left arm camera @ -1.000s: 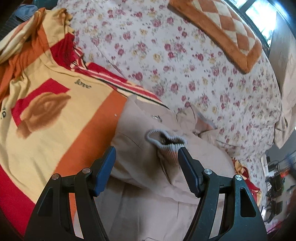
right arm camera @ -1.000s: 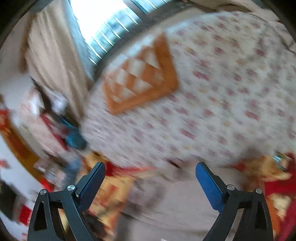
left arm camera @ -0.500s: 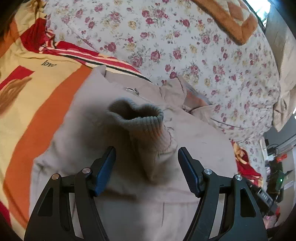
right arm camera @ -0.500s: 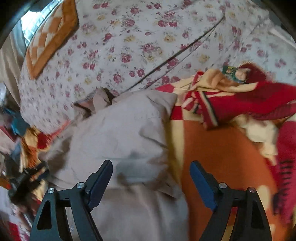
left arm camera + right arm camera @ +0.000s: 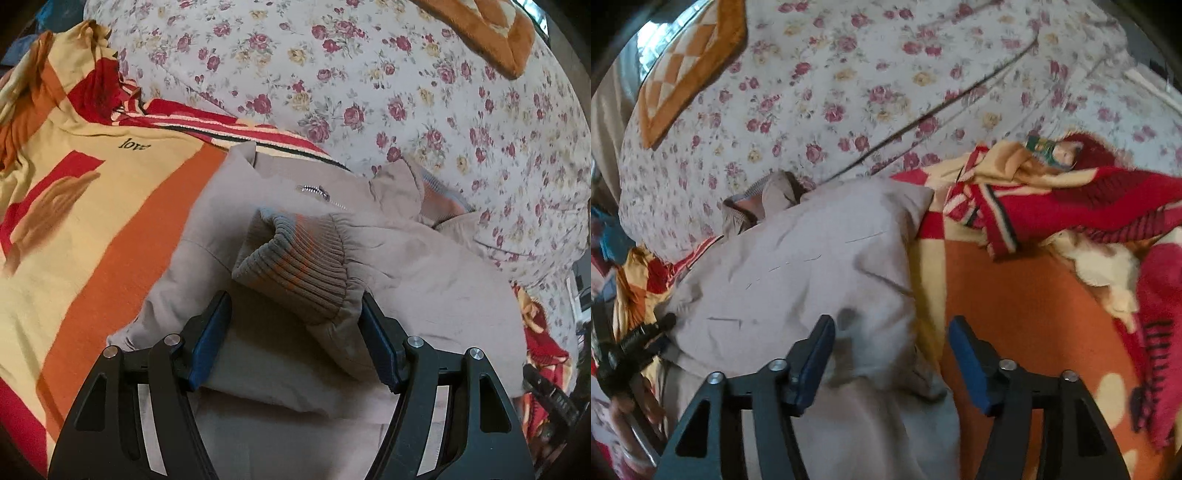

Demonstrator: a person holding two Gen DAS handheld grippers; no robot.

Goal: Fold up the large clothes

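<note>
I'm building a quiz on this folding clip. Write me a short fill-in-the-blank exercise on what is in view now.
1. The ribbed cuff lies between the open fingers of the ____ gripper.
2. The beige jacket rests on an orange, yellow and ____ blanket.
3. The quilt behind the jacket has a ____ print.

Missing words: left; red; floral

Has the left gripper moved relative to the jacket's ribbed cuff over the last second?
Yes. The left gripper has closed in on the ribbed cuff of the beige jacket: the cuff sat ahead of the fingertips before, and now lies between the open jaws.
</note>
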